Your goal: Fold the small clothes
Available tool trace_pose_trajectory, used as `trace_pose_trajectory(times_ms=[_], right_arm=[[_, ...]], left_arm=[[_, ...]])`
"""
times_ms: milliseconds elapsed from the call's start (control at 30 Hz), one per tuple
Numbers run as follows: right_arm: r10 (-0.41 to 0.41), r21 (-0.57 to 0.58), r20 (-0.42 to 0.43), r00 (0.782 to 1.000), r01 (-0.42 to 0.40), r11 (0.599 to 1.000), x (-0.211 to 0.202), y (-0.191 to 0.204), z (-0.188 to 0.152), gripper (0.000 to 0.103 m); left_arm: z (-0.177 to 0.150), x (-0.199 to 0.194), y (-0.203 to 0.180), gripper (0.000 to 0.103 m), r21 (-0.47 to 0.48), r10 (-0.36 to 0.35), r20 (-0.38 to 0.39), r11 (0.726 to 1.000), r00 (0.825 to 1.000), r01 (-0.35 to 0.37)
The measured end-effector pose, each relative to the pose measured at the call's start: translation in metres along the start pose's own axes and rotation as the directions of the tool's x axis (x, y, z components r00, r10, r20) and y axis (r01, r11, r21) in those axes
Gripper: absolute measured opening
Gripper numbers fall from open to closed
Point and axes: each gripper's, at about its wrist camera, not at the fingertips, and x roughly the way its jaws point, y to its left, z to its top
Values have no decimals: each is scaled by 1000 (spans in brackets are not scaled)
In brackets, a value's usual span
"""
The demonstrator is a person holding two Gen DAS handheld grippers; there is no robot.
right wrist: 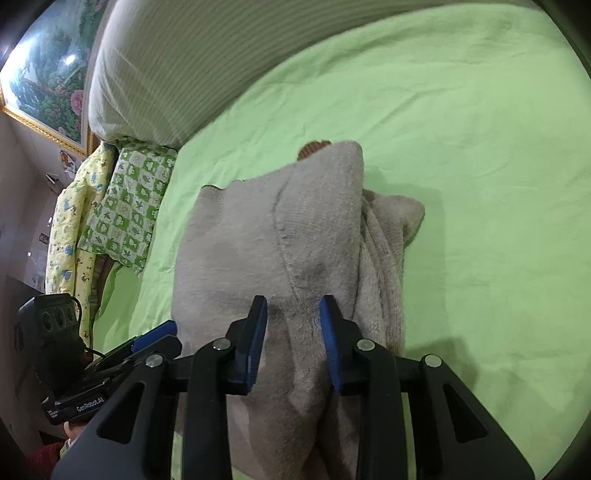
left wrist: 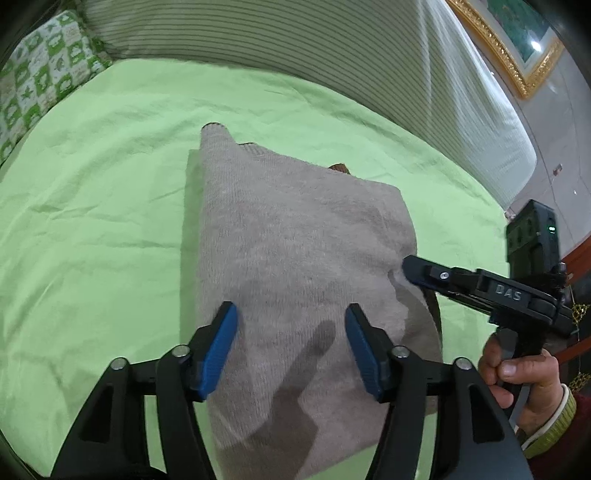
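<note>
Grey-beige knit, soft and slightly fuzzy, makes up the small sweater (left wrist: 295, 258), which is shown lying partly folded near the middle of the bed on a light green sheet (left wrist: 92, 221), with a striped bolster (left wrist: 295, 33) behind it and a green-checked quilt (right wrist: 129, 206) off to one side. In the left wrist view the left tongs (left wrist: 290, 345) are seen released, the blue pads standing apart above the near part of the garment without pressing it. In the right wrist view the right tongs (right wrist: 293, 343) are seen partly closed about a raised ridge of knit; whether the pads already pinch it cannot be told. From the side, the tip of the right tongs is seen touching the sweater's right edge. The garment is judged light, limp and stretchy, likely to sag and drag on the sheet rather than slide; hold is best taken at doubled edges or at the rust-coloured ribbed trim (right wrist: 314, 147), so that all layers are lifted together
</note>
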Motion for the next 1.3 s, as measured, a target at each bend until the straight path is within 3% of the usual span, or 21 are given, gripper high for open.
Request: trace_pose_trajectory(times_ms=[300, 333, 433, 733, 933, 1300], right_arm=[[-32, -101, 60, 998, 38, 994, -46, 35, -31, 35], [-48, -118, 67, 997, 56, 991, -51, 40, -38, 39], [-96, -152, 93, 991, 110, 982, -62, 51, -57, 65], [-158, -186, 106, 982, 176, 967, -72, 61, -101, 65], [-169, -198, 119, 978, 191, 961, -79, 67, -118, 65], [-175, -216, 128, 976, 199, 956, -83, 76, -138, 66]], left_arm=[[-45, -35, 6, 73, -4, 60, -20, 998, 998, -60], [-50, -39, 8, 75, -7, 73, -20, 997, 997, -73], [-59, -49, 10, 75, 1, 103, -11, 995, 995, -103], [-73, -78, 3, 79, 50, 193, 42, 979, 980, -195], [-85, -90, -1, 81, 83, 220, 63, 971, 974, -224], [-98, -104, 8, 82, 62, 251, 74, 965, 965, -256]])
